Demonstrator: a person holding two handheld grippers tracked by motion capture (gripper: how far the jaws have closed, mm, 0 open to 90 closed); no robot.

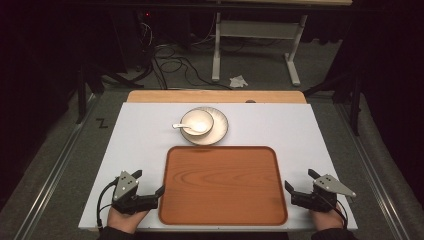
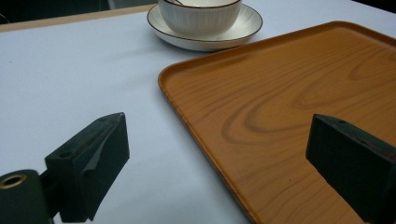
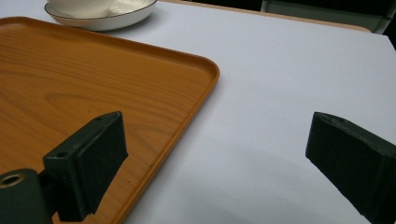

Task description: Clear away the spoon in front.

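Your left gripper [image 1: 149,183] and right gripper [image 1: 300,181] both have jaws spread wide, holding nothing. The wooden tray [image 1: 224,185] between them lies bare. Beyond it, a bowl [image 1: 197,121] holding a spoon [image 1: 184,126] sits on a plate [image 1: 220,129].

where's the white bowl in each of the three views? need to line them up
High view: bowl on its plate, upper centre, beyond the tray.
Left gripper view: bowl at top centre, cut by the edge.
Right gripper view: bowl at top left, mostly cropped.
Shared landmark: the wooden tray.
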